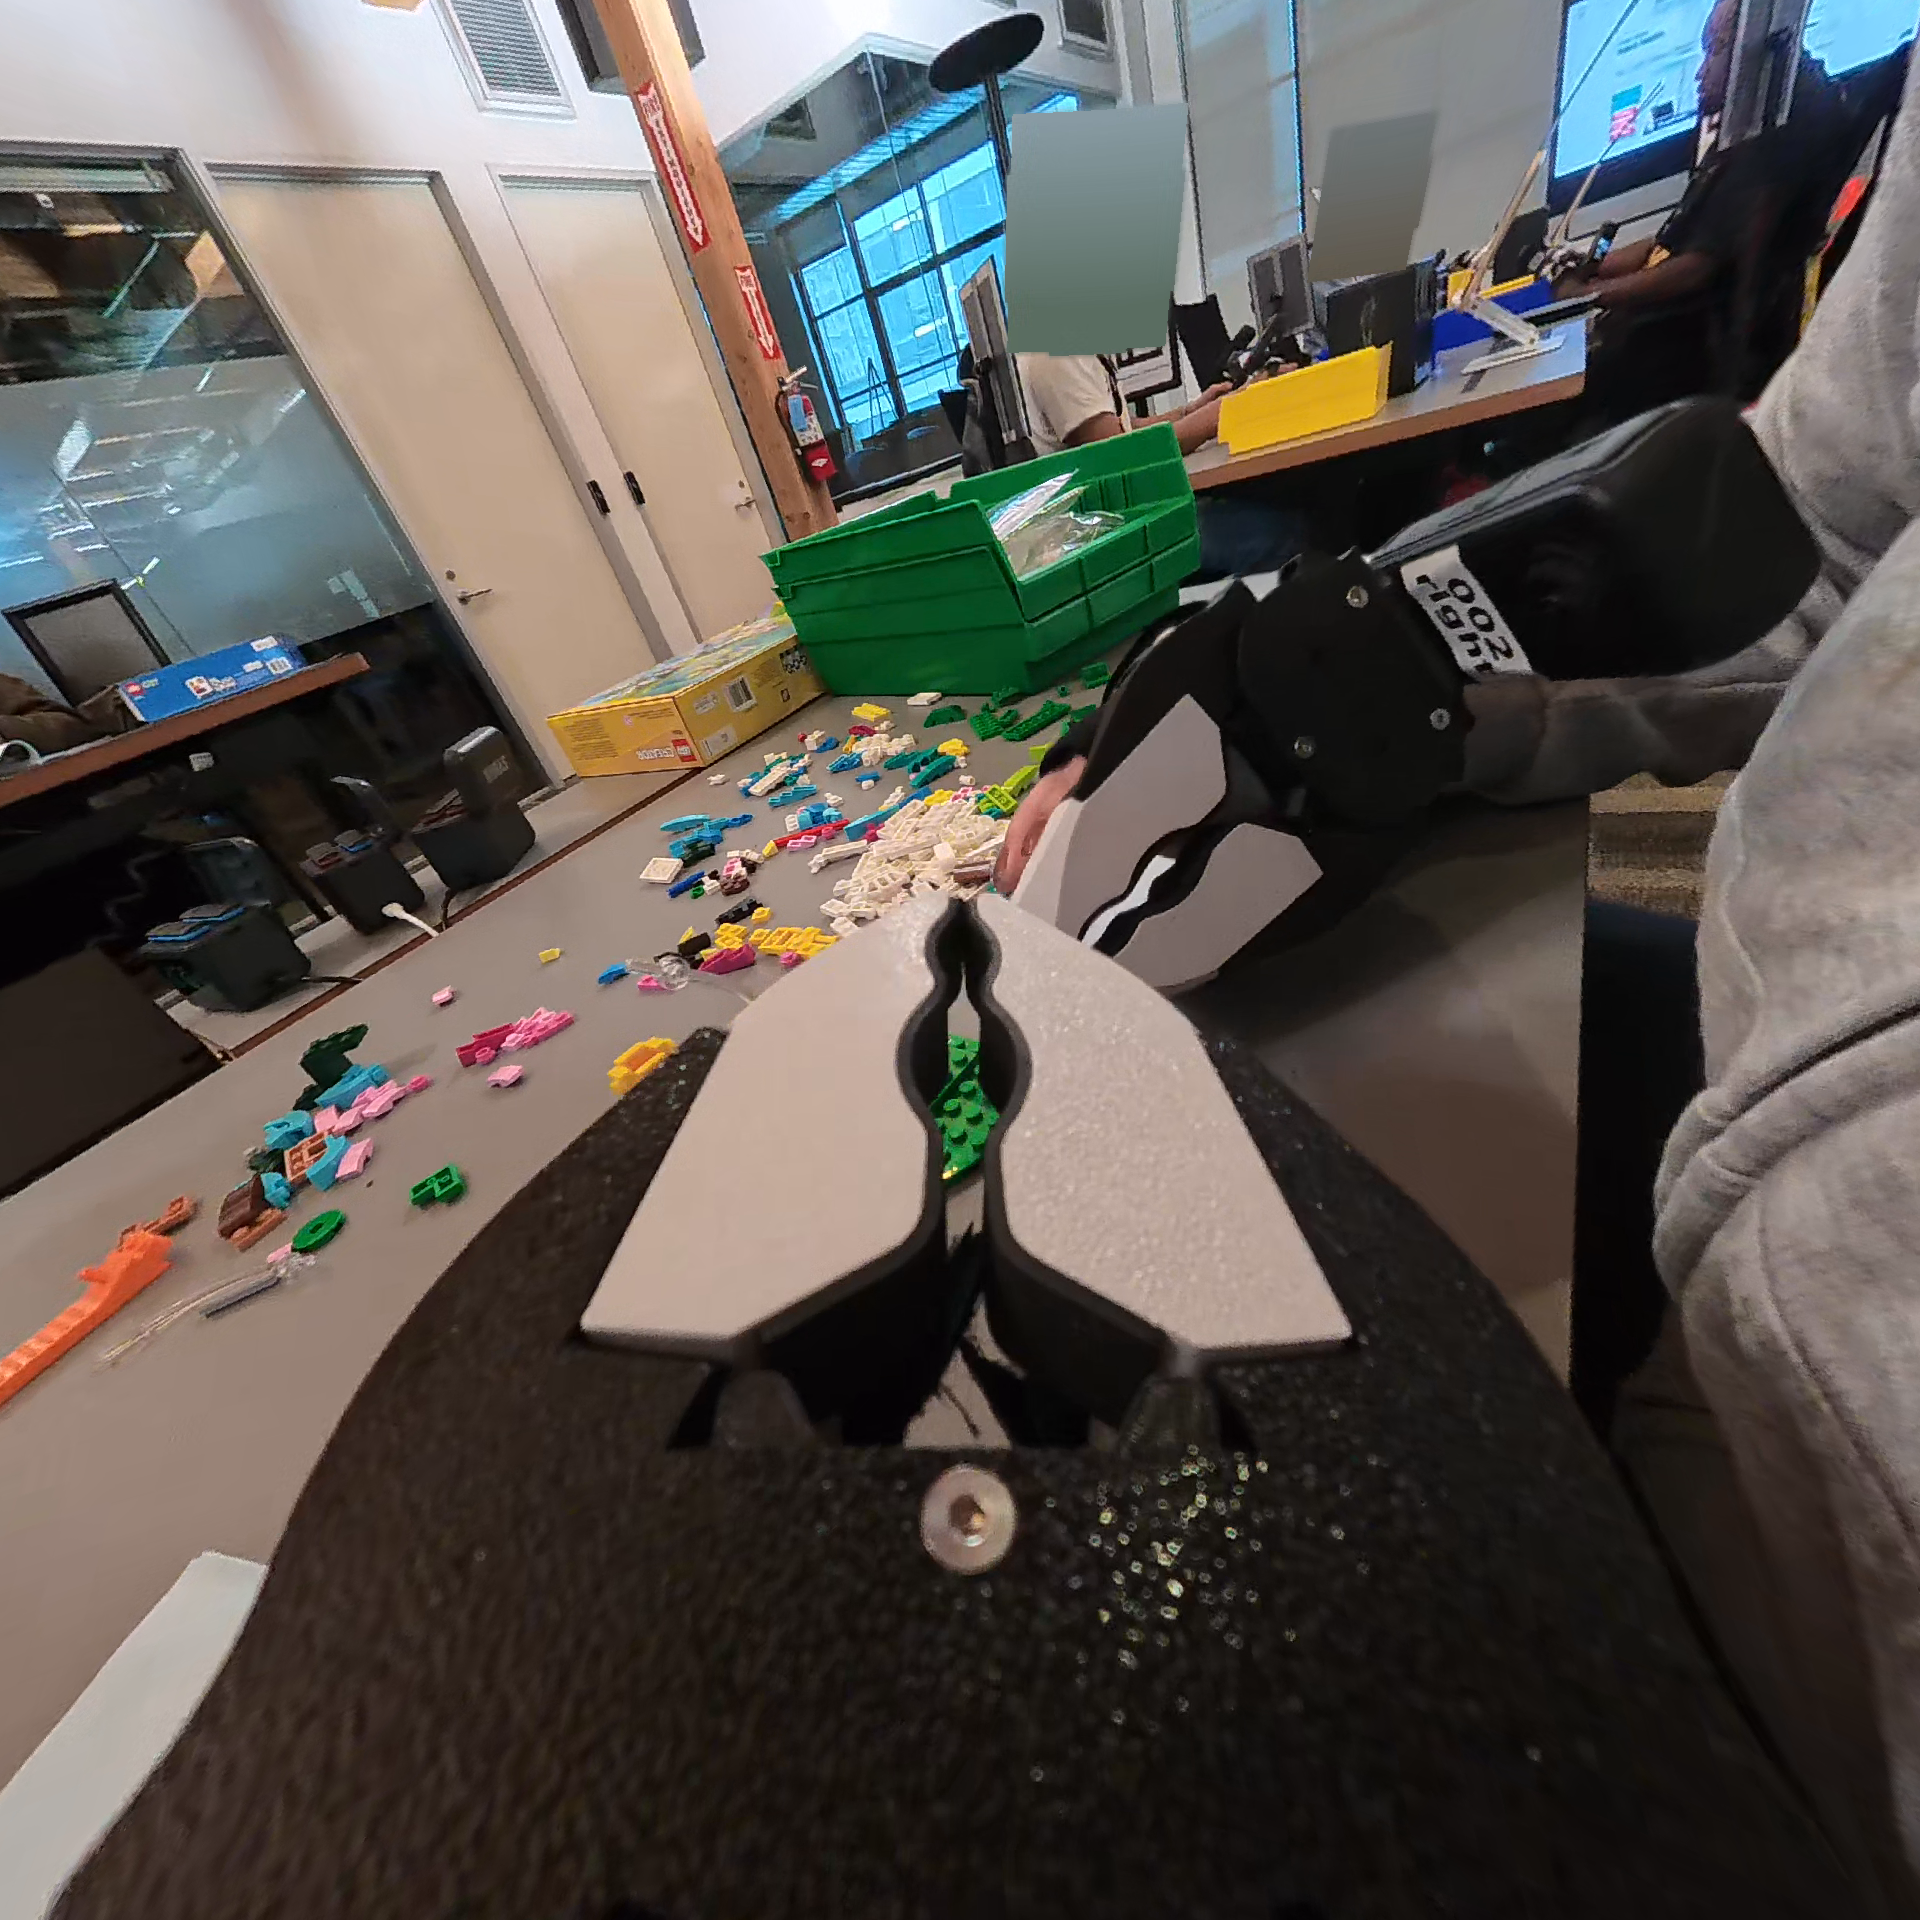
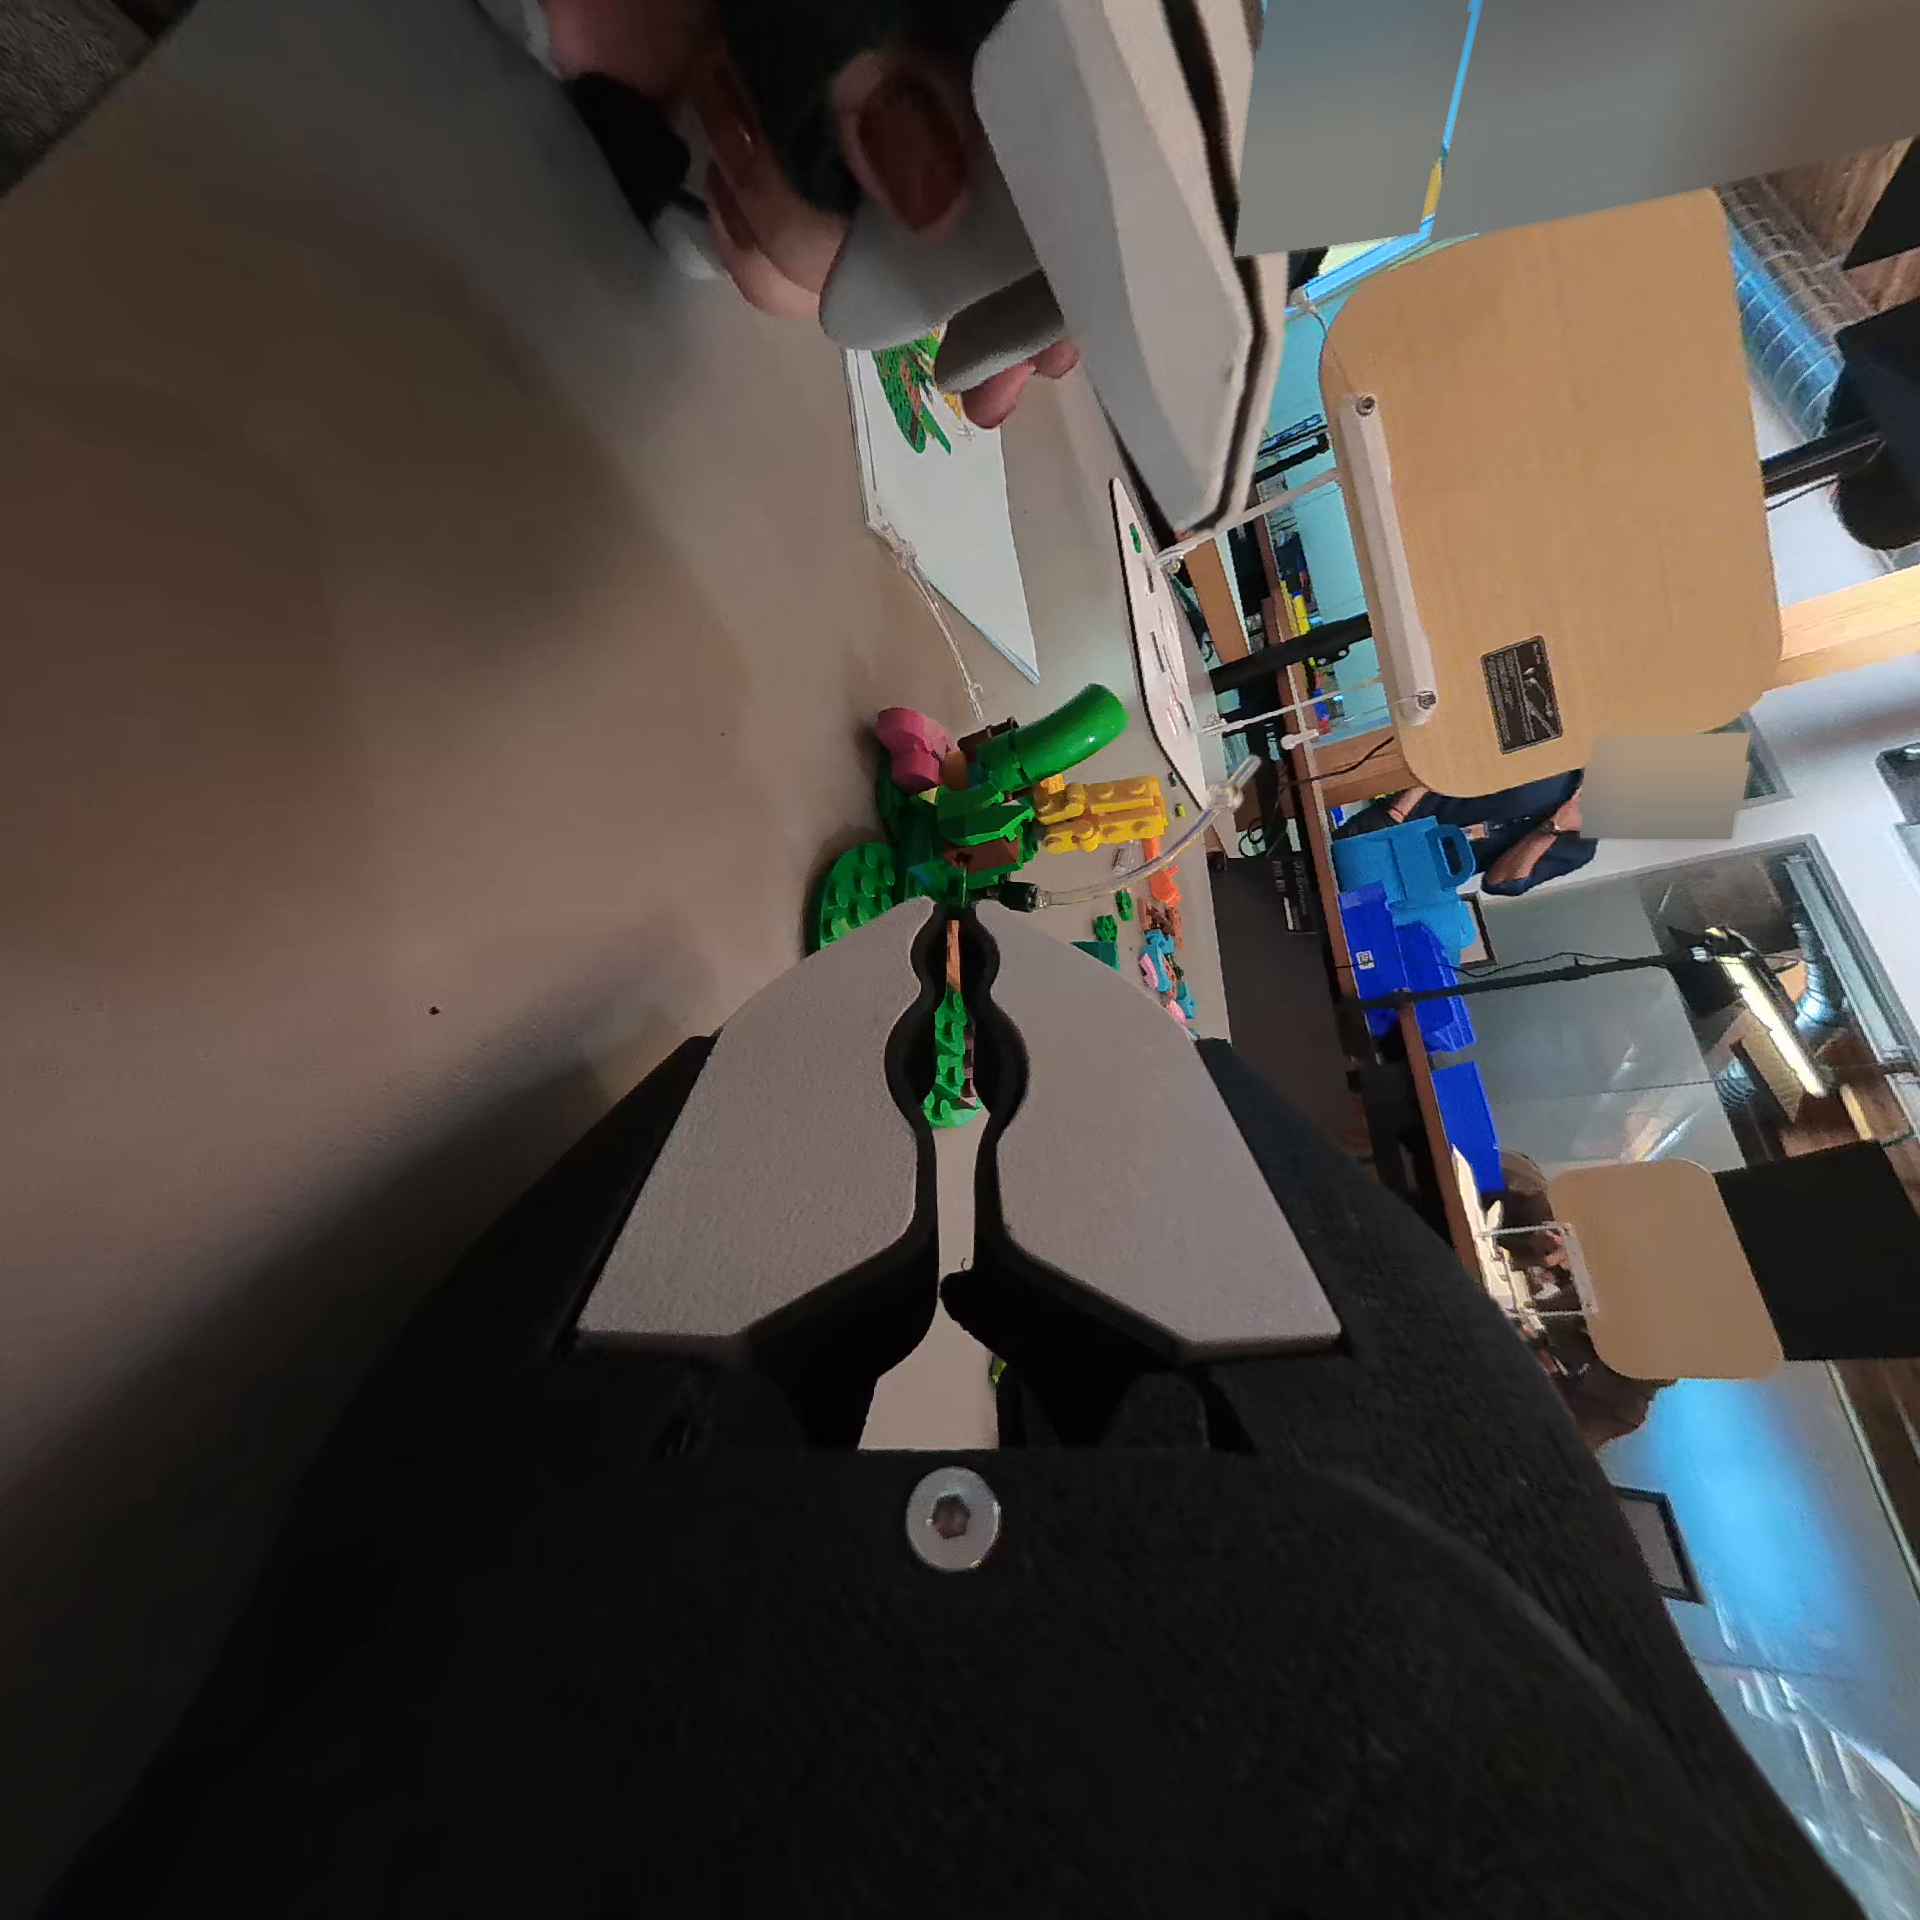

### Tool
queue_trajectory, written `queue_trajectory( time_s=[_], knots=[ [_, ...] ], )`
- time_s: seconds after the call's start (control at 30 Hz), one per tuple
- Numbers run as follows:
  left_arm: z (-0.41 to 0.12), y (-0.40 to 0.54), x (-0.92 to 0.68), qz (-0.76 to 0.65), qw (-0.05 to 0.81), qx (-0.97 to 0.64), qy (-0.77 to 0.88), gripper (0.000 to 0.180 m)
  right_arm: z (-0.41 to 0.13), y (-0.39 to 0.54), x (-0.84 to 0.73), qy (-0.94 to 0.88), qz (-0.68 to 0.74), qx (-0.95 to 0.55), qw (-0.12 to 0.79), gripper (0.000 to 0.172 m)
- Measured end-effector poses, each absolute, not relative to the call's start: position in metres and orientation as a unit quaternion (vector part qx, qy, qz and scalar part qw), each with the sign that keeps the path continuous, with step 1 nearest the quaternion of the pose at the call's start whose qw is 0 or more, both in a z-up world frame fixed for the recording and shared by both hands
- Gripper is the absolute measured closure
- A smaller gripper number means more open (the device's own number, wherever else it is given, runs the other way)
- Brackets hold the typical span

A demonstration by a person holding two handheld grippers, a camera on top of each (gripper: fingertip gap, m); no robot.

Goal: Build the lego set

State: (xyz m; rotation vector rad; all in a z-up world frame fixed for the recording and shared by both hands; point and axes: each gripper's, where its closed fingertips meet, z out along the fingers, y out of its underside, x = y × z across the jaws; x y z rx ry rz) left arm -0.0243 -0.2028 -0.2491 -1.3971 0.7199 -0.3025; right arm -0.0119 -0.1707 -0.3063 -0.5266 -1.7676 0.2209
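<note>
Hovering over the green brick model (image 2: 966, 821), both grippers have their fingertips together. Left gripper (image 1: 964, 914): nothing visibly gripped, green plate (image 1: 961, 1117) beneath. Right gripper (image 2: 958, 920): tips at the model's edge; grip cannot be told. Loose bricks (image 1: 904, 842) at 12 o'clock.

The right gripper (image 2: 958, 920), jaws closed, pinches the edge of a green brick model (image 2: 961, 821) on the grey table (image 2: 364, 623).
</note>
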Motion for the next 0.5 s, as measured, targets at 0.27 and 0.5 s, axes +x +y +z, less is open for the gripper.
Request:
queue_trajectory(
  time_s=[0.27, 0.5],
  knots=[
    [-0.2456, -0.2011, -0.0299, -0.158, 0.7, -0.628, 0.301, 0.18, -0.3091, -0.1688, -0.0126, -0.762, 0.091, -0.229, 0.599, 0.171],
    [-0.2454, -0.2002, -0.0311, -0.167, 0.697, -0.631, 0.297, 0.18, -0.3105, -0.1695, -0.0122, -0.763, 0.093, -0.228, 0.597, 0.171]
  ],
)
